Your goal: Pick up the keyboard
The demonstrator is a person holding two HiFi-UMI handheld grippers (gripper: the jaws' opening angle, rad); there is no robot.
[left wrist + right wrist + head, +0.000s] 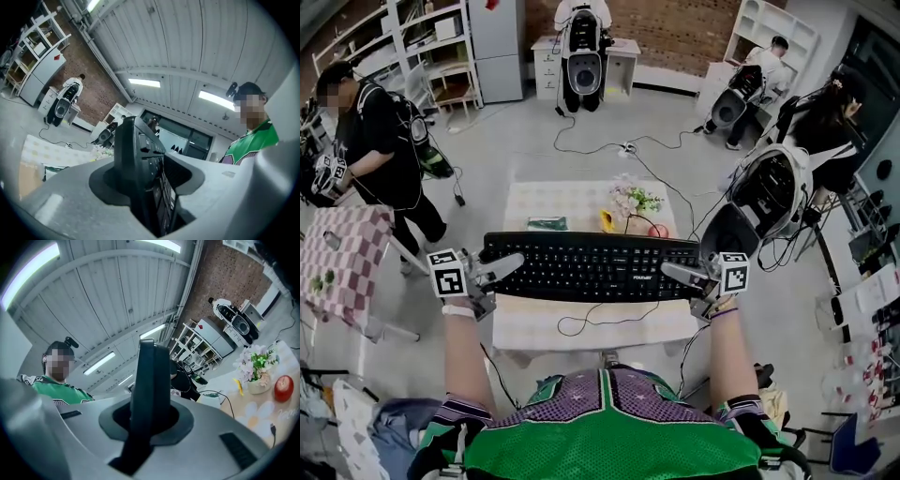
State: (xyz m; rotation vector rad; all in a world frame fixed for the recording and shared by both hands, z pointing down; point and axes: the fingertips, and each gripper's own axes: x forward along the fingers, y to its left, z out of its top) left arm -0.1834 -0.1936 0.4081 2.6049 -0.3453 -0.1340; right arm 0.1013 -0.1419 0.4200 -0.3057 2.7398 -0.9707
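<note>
1. Over the worktop (567, 199), in front of the person's chest, the keyboard (591, 265) hangs level with its keys up. It runs crosswise, with one tool on each short end.
2. Left tool (508, 266): the jaws stand wide, with the keyboard's left end between them. The pads seem to press on both faces, but the key side is dark in the left gripper view, so I note this as probable only.
3. Right tool (677, 274): the jaws are nearly together, clamped on the thin right edge. That edge fills the gap in the right gripper view.
4. Judgement on the unequal openings: the left tool likely bites a thicker part of the body, and the right tool takes a slim lip.
5. Reason for the two-end hold: a long flat board gripped at one end would sag and twist. Two opposed grips keep it level.
6. A cable (581, 323) trails from the keyboard and lies in a slack loop on the worktop, so nothing tugs on the lift.
7. Flowers (633, 200) and an apple (657, 231) sit on the far half of the worktop, beyond the keyboard and apart from it.
8. Progress, judged: the pick-up looks essentially done. The looser left grip is the likeliest place for a slip.
</note>
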